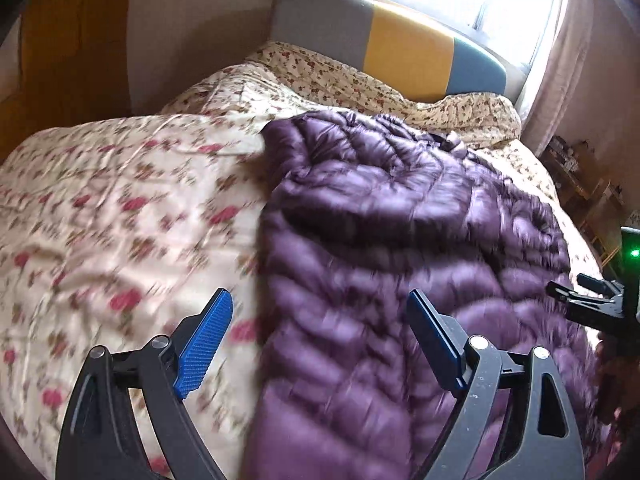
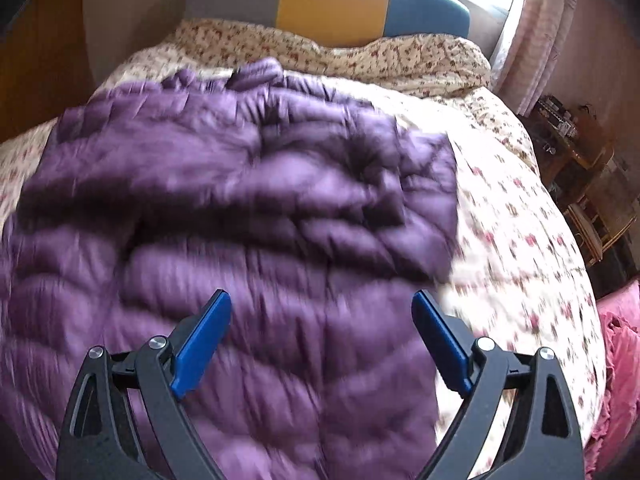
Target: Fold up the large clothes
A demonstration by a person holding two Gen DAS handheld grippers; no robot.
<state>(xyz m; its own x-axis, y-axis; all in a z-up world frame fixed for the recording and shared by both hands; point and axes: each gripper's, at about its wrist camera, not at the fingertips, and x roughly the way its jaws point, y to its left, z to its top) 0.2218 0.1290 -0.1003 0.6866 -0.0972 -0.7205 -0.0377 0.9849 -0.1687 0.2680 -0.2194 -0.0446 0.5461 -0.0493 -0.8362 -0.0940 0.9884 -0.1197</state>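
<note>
Purple quilted down jacket (image 1: 400, 240) lies spread on the bed's floral quilt (image 1: 120, 208), partly folded: in the right wrist view an upper layer of the jacket (image 2: 248, 184) lies doubled over the lower body, its folded corner ending near the jacket's right edge. Collar end points toward the headboard (image 1: 400, 52), which has grey, yellow and blue panels. Floral bedding is bunched along the foot of the headboard. Both views are motion-blurred near the bottom.

Left claw (image 1: 320, 320): jaws spread wide, nothing between the blue pads (image 1: 204, 344). It hangs above the jacket's left edge; the left pad is over the quilt, the right pad over purple fabric. No contact visible.

Right claw (image 2: 322, 320): jaws spread wide, empty. It hangs above the jacket's lower body, near its right edge; the right pad sits over the boundary between jacket and quilt (image 2: 520, 240). The right claw's tip also shows at the right margin of the left wrist view (image 1: 584, 296).

Surroundings: bright window with pink curtain (image 2: 536, 32) at upper right; wooden furniture (image 2: 584, 168) beside the bed; pink cloth (image 2: 620, 344) at the bed's right edge.
</note>
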